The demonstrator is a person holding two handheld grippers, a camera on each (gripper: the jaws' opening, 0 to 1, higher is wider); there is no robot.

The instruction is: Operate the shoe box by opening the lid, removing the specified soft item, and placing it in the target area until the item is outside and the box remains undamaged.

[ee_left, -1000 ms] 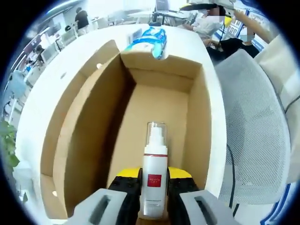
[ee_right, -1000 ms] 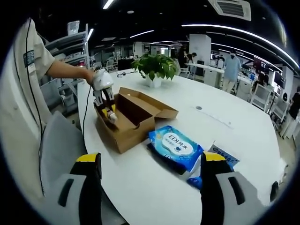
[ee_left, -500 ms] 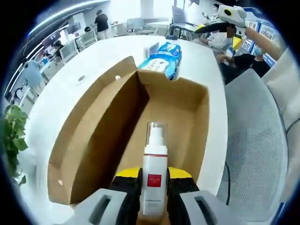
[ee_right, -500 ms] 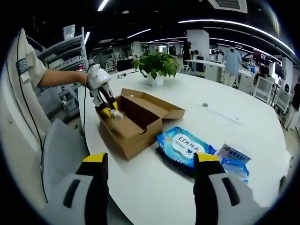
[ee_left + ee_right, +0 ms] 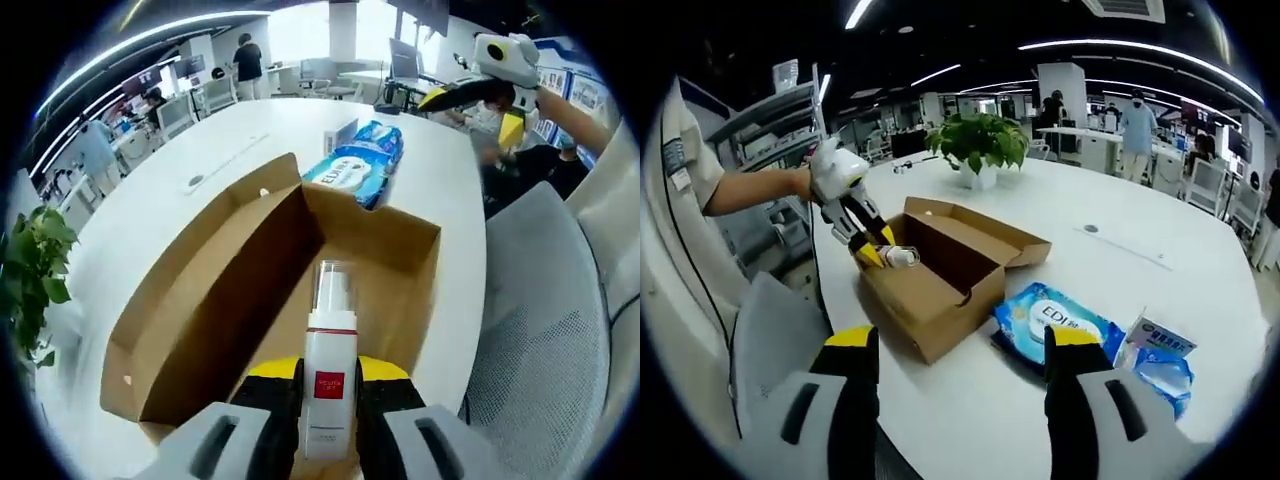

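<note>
The left gripper [image 5: 330, 400] is clamped on the bottle [image 5: 330, 385], which now sits higher over the box [image 5: 215, 300] than a second ago: the box floor has dropped away beneath it, and in the right gripper view the bottle [image 5: 895, 257] is level with the near rim of the box [image 5: 940, 275]. The lid stands open and the walls look sound. Judgement: extraction is nearly complete; placement on the table [image 5: 970, 400] remains. The right gripper [image 5: 955, 385] hangs idle, jaws wide apart, near the wipes pack [image 5: 1055, 325].
</note>
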